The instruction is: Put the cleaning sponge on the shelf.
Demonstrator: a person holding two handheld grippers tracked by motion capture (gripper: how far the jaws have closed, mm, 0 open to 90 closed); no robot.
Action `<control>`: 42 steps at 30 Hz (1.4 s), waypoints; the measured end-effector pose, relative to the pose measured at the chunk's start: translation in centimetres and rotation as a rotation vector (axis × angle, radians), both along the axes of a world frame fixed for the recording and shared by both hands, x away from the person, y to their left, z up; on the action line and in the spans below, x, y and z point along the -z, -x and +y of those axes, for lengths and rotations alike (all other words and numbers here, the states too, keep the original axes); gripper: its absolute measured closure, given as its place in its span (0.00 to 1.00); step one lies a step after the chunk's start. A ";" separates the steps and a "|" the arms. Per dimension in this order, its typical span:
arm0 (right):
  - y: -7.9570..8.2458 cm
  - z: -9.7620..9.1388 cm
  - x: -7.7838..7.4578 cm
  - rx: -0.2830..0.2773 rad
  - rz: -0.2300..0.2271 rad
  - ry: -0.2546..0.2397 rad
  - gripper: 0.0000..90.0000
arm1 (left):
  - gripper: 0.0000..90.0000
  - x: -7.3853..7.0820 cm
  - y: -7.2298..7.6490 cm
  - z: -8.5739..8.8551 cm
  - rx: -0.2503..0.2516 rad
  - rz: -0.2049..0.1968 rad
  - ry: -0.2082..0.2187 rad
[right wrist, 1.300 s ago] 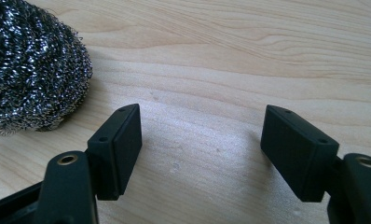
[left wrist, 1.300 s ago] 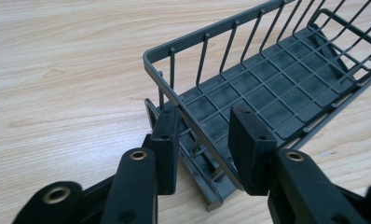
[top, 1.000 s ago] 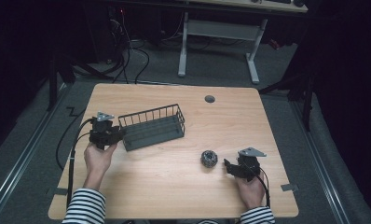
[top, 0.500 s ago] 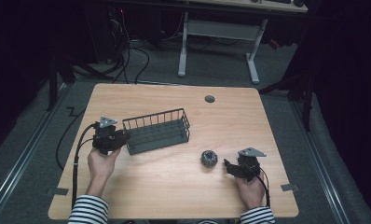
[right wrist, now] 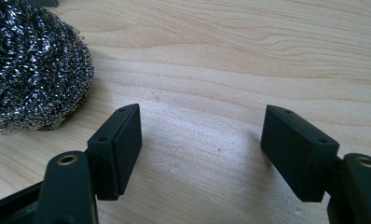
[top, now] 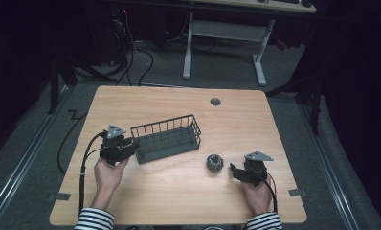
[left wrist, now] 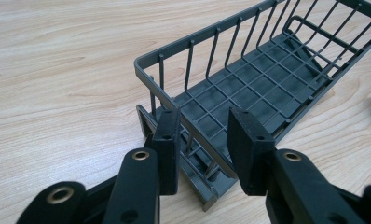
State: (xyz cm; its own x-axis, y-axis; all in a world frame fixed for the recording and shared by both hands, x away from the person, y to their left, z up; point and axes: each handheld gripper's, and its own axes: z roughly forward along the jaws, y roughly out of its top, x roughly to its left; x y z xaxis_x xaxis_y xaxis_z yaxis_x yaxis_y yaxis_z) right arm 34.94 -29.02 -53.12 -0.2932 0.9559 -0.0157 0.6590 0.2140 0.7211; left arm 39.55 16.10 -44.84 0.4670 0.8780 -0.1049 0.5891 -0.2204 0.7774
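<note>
Two grippers rest low on the wooden table (top: 179, 201). The left gripper (left wrist: 200, 135) sits at nine o'clock, its jaws set either side of the near end rim of the dark wire basket (top: 167, 139); whether they pinch it, I cannot tell. The right gripper (right wrist: 200, 149), at four o'clock, is spread wide over bare wood, the steel scourer (right wrist: 32, 70) just beside its left jaw.
</note>
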 end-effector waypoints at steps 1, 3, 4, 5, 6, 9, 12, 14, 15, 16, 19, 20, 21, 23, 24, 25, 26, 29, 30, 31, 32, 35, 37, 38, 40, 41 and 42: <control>0.0 0.0 0.0 0.000 0.000 0.000 0.33 | 0.72 0.0 0.0 0.0 0.001 0.001 0.008; 0.0 0.0 0.0 -0.001 -0.001 0.000 0.33 | 0.65 0.1 0.0 0.0 -0.001 -0.001 0.016; 0.0 0.0 0.0 0.000 0.000 0.000 0.33 | 0.62 0.1 0.0 0.1 -0.005 0.002 0.021; 0.0 0.0 0.0 0.000 0.000 0.000 0.33 | 0.58 0.1 0.0 0.1 -0.005 0.002 0.021; 0.0 0.0 0.0 0.000 0.000 0.000 0.33 | 0.54 0.0 0.0 0.3 -0.008 0.001 0.032; 0.0 0.0 0.0 0.000 0.000 0.000 0.33 | 0.47 -0.1 0.1 0.5 -0.012 -0.003 0.049; 0.0 0.0 0.0 -0.001 -0.001 0.000 0.33 | 0.39 -0.5 0.4 1.0 -0.019 -0.019 0.059; 0.0 0.0 0.0 0.000 0.000 -0.001 0.33 | 0.37 -0.7 0.7 1.4 -0.018 -0.026 0.066; 0.0 0.0 0.0 0.000 0.000 -0.001 0.33 | 0.37 -0.8 0.9 1.5 -0.020 -0.029 0.068; 0.0 0.0 0.0 -0.001 -0.001 -0.001 0.33 | 0.36 -0.8 1.1 1.7 -0.022 -0.034 0.069; 0.0 0.0 0.0 -0.001 -0.001 0.000 0.33 | 0.36 -0.9 1.6 2.1 -0.024 -0.044 0.069; 0.0 0.0 0.0 -0.001 -0.001 -0.001 0.33 | 0.36 -0.9 1.8 2.4 -0.023 -0.048 0.068; 0.0 0.0 0.0 0.000 0.000 -0.001 0.33 | 0.36 -0.9 2.2 2.7 -0.025 -0.053 0.062; 0.0 0.0 0.0 -0.001 -0.001 -0.001 0.33 | 0.35 -0.8 2.7 3.2 -0.024 -0.053 0.063; 0.0 0.0 0.0 -0.001 -0.001 -0.001 0.33 | 0.35 -0.8 2.7 3.2 -0.024 -0.053 0.063; 0.0 0.0 0.0 -0.001 0.000 -0.002 0.33 | 0.35 -0.6 3.1 3.8 -0.030 -0.055 0.059; 0.0 0.0 0.0 -0.001 0.000 -0.002 0.33 | 0.35 -0.6 3.1 3.8 -0.030 -0.055 0.059; 0.0 0.0 0.0 -0.001 0.000 -0.003 0.33 | 0.35 0.2 3.7 4.8 -0.052 -0.049 0.060; 0.0 0.0 0.0 -0.001 0.000 -0.003 0.33 | 0.35 0.4 3.9 5.1 -0.058 -0.048 0.063; 0.0 0.0 0.0 -0.002 0.000 -0.002 0.33 | 0.35 0.7 4.1 5.4 -0.067 -0.049 0.062; 0.0 0.0 0.0 -0.001 0.000 -0.003 0.33 | 0.35 1.0 4.2 5.6 -0.071 -0.045 0.060; 0.0 0.0 0.0 -0.001 0.000 -0.003 0.33 | 0.35 1.8 4.5 6.0 -0.089 -0.038 0.059; 0.0 0.0 0.0 -0.005 0.001 -0.003 0.33 | 0.35 2.6 4.6 6.2 -0.102 -0.029 0.052; 0.0 0.0 0.0 -0.009 0.000 -0.002 0.33 | 0.35 3.0 4.6 6.3 -0.107 -0.024 0.049; 0.1 0.0 0.0 -0.013 0.002 -0.004 0.32 | 0.34 3.8 4.7 6.5 -0.122 -0.016 0.038; 0.1 0.0 0.0 -0.013 0.002 -0.004 0.32 | 0.34 3.8 4.7 6.5 -0.122 -0.016 0.038; 0.1 0.0 0.0 -0.017 0.003 -0.004 0.32 | 0.34 4.7 4.6 6.7 -0.134 -0.005 0.037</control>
